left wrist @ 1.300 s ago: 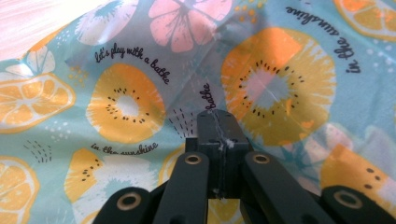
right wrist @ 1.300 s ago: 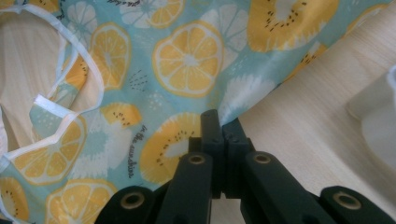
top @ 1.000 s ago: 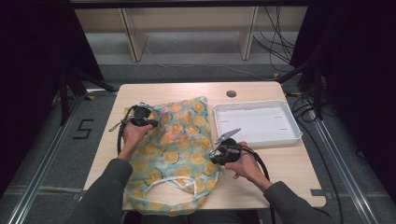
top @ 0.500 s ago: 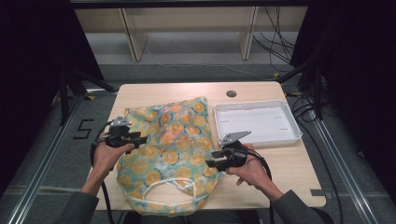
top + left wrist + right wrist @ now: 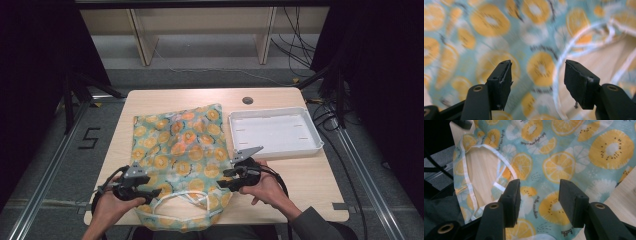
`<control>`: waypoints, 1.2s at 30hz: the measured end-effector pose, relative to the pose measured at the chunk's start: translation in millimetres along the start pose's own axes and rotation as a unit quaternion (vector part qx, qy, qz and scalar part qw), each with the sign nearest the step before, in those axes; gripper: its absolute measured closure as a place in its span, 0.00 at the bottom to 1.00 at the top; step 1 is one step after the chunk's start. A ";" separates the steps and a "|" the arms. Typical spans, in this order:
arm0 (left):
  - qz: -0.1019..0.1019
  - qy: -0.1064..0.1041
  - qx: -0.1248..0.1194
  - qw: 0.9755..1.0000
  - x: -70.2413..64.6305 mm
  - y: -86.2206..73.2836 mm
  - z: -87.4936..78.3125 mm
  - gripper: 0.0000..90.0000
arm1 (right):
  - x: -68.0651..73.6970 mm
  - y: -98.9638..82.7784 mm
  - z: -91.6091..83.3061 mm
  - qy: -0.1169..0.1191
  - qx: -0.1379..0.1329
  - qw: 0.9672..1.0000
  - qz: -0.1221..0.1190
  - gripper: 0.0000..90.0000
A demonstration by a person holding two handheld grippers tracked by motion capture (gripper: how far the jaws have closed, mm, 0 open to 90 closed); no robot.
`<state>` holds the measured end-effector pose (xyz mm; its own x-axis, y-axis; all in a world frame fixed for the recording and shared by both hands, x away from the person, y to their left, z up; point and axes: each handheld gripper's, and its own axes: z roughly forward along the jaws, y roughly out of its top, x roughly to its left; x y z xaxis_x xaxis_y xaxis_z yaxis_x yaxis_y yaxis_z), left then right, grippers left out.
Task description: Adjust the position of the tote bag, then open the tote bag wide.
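A light blue cloth bag (image 5: 180, 145) printed with orange fruit slices lies flat on the wooden table (image 5: 300, 180), its white handle loop (image 5: 185, 197) at the near edge. My left gripper (image 5: 152, 192) is at the bag's near left corner, by the handle. In the left gripper view its jaws (image 5: 537, 80) have just been opening and stand apart over the blurred print (image 5: 486, 22), with nothing between them. My right gripper (image 5: 224, 179) hovers over the bag's near right corner. Its jaws (image 5: 539, 195) have also opened and stand empty above the fabric (image 5: 564, 162).
A white shallow tray (image 5: 272, 132) sits at the back right of the table, right beside the bag. A round cable hole (image 5: 247, 100) lies behind it. Bare wood shows to the right of my right hand.
My left gripper let go of the bag's far left corner and moved back along its left side to the near edge. My right gripper opened and stayed almost in place.
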<state>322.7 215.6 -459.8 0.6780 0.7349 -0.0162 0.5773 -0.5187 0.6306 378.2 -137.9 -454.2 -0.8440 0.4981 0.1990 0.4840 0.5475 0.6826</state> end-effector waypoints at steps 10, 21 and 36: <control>0.022 0.011 0.046 0.999 -9.7 -9.4 11.1 0.49 | 1.3 1.0 0.7 0.004 -0.004 1.000 -0.005 0.58; 0.030 0.003 0.076 0.997 -7.5 -12.7 23.7 0.53 | 1.6 0.5 1.6 0.001 -0.002 1.000 -0.005 0.58; 0.085 -0.011 0.077 0.993 -3.3 -4.5 21.6 1.00 | 3.5 2.4 1.3 0.008 -0.008 1.000 -0.006 0.58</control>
<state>327.7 206.1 -479.3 0.7806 0.6219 0.0627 0.5147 -0.6964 0.5002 376.7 -134.0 -452.8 -0.8536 0.4806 0.2011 0.4695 0.5424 0.6967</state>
